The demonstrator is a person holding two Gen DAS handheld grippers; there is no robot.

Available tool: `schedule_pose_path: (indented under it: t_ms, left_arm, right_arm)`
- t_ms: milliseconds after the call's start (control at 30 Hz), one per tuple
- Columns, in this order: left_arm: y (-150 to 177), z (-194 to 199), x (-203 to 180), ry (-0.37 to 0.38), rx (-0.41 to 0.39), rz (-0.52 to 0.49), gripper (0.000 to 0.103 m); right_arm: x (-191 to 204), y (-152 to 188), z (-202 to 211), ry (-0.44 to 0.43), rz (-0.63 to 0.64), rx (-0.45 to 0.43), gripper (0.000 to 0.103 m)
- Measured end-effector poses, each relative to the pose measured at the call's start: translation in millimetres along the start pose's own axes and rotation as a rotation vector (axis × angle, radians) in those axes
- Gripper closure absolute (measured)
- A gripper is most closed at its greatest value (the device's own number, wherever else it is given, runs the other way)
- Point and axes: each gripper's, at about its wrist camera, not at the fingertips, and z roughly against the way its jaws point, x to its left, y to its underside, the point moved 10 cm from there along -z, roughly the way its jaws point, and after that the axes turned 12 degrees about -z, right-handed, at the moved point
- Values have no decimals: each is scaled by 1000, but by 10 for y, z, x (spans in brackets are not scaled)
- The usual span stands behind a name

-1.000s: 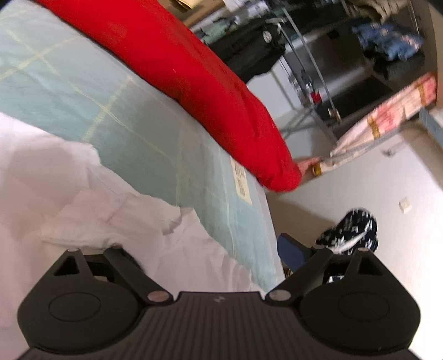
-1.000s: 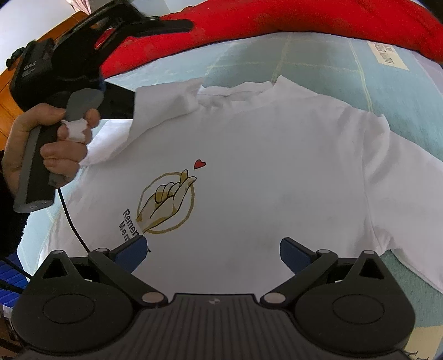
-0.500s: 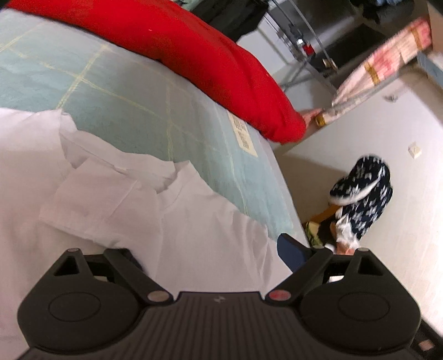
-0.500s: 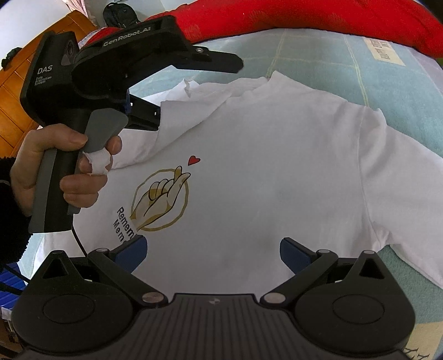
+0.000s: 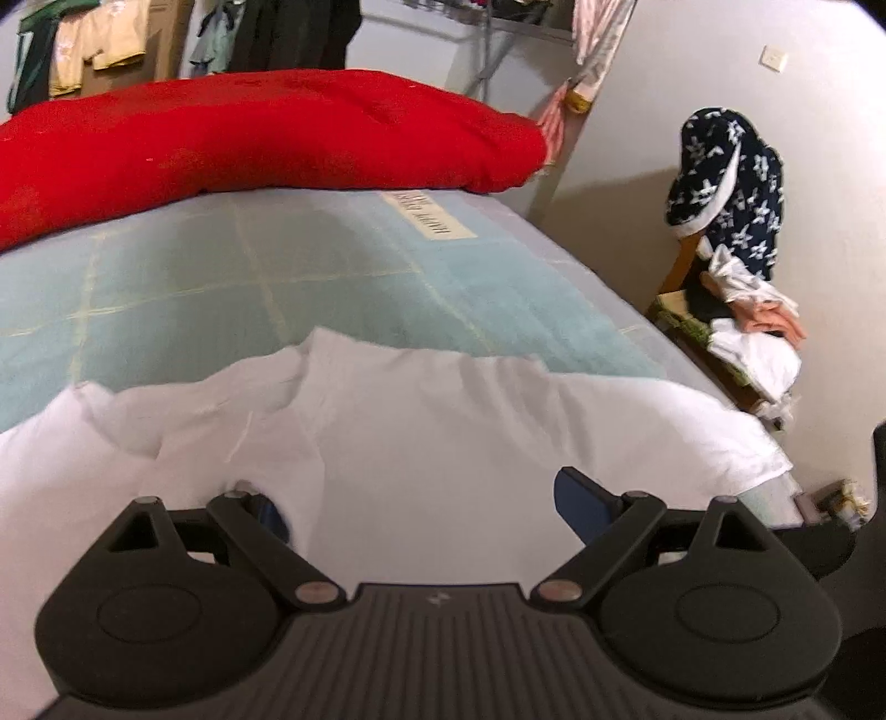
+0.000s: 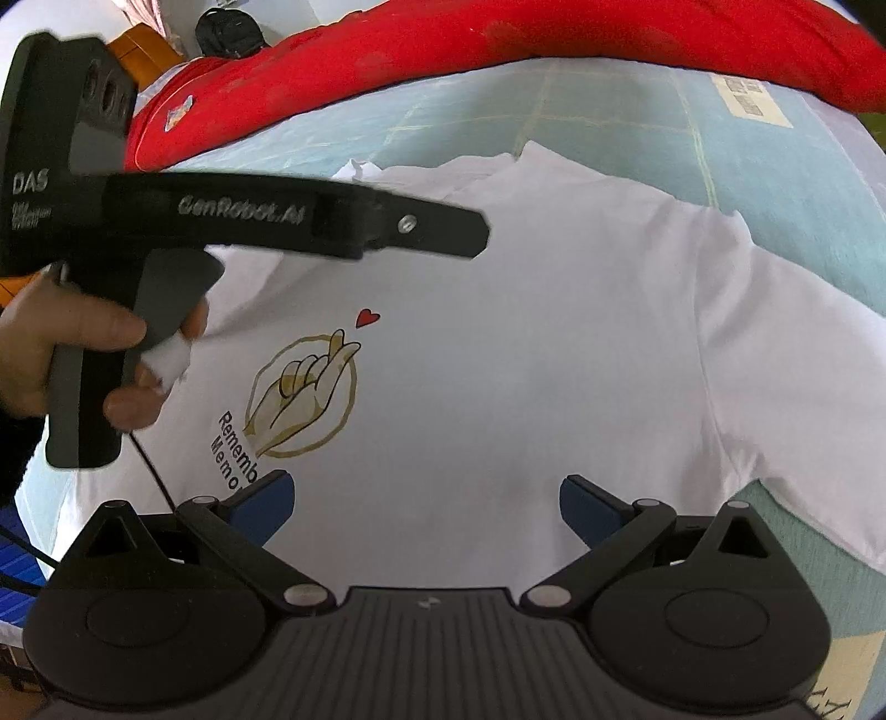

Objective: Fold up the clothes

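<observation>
White T-shirt [image 6: 526, 360] lies print-up on the pale blue bed sheet [image 6: 803, 183], collar toward the red duvet [image 6: 498, 50], long axis running away from both grippers. Left gripper [image 5: 421, 498] spread wide over the collar-side shoulder, pinching nothing. Right gripper [image 6: 423, 498] also spread, empty, over the lower chest. Left looks nearer the folded-over sleeve [image 5: 232, 426], so that's probably its pick.

Left gripper [image 5: 426, 501], fingers spread wide, over white T-shirt [image 5: 443, 432] on bed [image 5: 221, 277].
</observation>
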Motion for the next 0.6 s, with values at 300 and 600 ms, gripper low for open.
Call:
schedule_pose_path:
  t_ms: [300,600]
  left_arm:
    - [148,-230,-276,-34,136,-179,12]
    - [6,-16,33,-50,21,54,12]
  right_arm:
    - [-67,36,72,24,10,-14,0]
    - [-205,107,121,21,-43,-27,0]
